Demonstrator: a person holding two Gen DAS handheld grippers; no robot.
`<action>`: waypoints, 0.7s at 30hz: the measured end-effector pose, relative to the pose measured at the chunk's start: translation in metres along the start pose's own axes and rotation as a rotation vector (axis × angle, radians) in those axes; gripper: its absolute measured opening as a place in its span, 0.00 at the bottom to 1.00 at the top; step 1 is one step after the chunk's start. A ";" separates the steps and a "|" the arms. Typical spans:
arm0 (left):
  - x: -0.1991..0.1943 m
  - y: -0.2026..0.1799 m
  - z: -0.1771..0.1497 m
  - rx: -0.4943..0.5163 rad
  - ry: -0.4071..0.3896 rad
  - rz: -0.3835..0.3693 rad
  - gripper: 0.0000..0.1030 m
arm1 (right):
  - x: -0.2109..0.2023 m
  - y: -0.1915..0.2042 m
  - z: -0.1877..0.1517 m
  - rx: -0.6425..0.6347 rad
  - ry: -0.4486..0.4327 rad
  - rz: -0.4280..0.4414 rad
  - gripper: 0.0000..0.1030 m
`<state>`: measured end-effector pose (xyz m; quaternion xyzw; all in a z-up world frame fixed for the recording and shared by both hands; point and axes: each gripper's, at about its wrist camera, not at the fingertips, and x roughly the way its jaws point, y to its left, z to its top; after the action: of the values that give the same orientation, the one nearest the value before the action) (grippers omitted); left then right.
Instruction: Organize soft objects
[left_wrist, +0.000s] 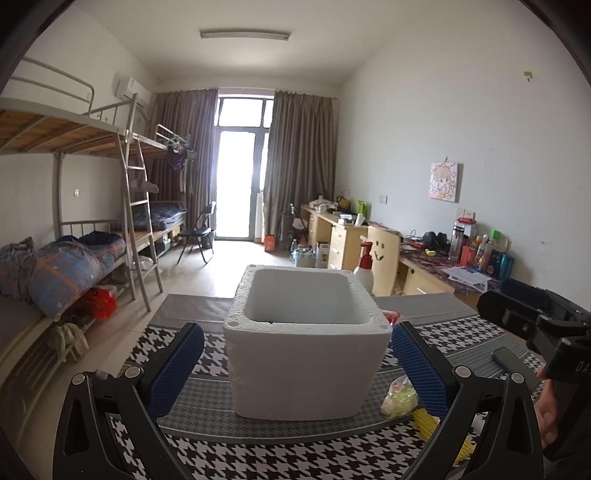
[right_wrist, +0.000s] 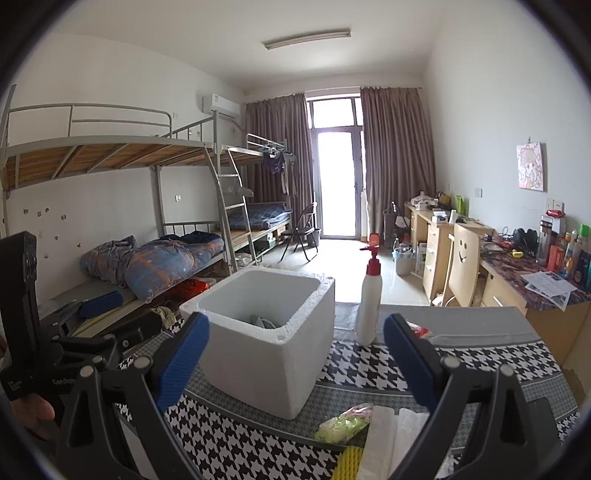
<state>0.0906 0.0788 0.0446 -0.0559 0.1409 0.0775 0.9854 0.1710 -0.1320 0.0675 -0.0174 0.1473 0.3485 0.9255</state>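
Note:
A white foam box (left_wrist: 306, 354) stands open-topped on the houndstooth tablecloth (left_wrist: 258, 458), straight ahead of my left gripper (left_wrist: 295, 328), which is open and holds nothing. My right gripper (right_wrist: 295, 325) is open too, with the box (right_wrist: 266, 354) ahead on its left; something grey lies inside the box. Near the right gripper lie a yellow-green bag (right_wrist: 343, 424), a yellow sponge (right_wrist: 349, 463) and white soft pieces (right_wrist: 384, 439). In the left wrist view the bag (left_wrist: 400, 397) and sponge (left_wrist: 428, 424) lie right of the box. A red packet (right_wrist: 417, 328) sits behind.
A white pump bottle (right_wrist: 369, 295) with a red head stands right of the box. Bunk beds (right_wrist: 166, 254) with bedding line the left wall. A cluttered desk (right_wrist: 517, 273) and a wooden chair (right_wrist: 465, 266) stand on the right. A person's hand (left_wrist: 546, 410) holds the right gripper.

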 end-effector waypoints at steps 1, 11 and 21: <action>0.000 -0.001 0.000 -0.001 -0.001 0.002 0.99 | -0.001 0.000 -0.001 0.000 0.000 0.000 0.94; -0.005 -0.009 -0.006 0.004 -0.034 0.022 0.99 | -0.011 -0.003 -0.012 0.011 -0.012 -0.022 0.94; -0.007 -0.014 -0.014 0.017 -0.047 -0.009 0.99 | -0.012 -0.009 -0.025 0.029 -0.018 -0.038 0.94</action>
<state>0.0830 0.0618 0.0342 -0.0466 0.1180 0.0732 0.9892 0.1615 -0.1501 0.0464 -0.0036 0.1438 0.3287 0.9334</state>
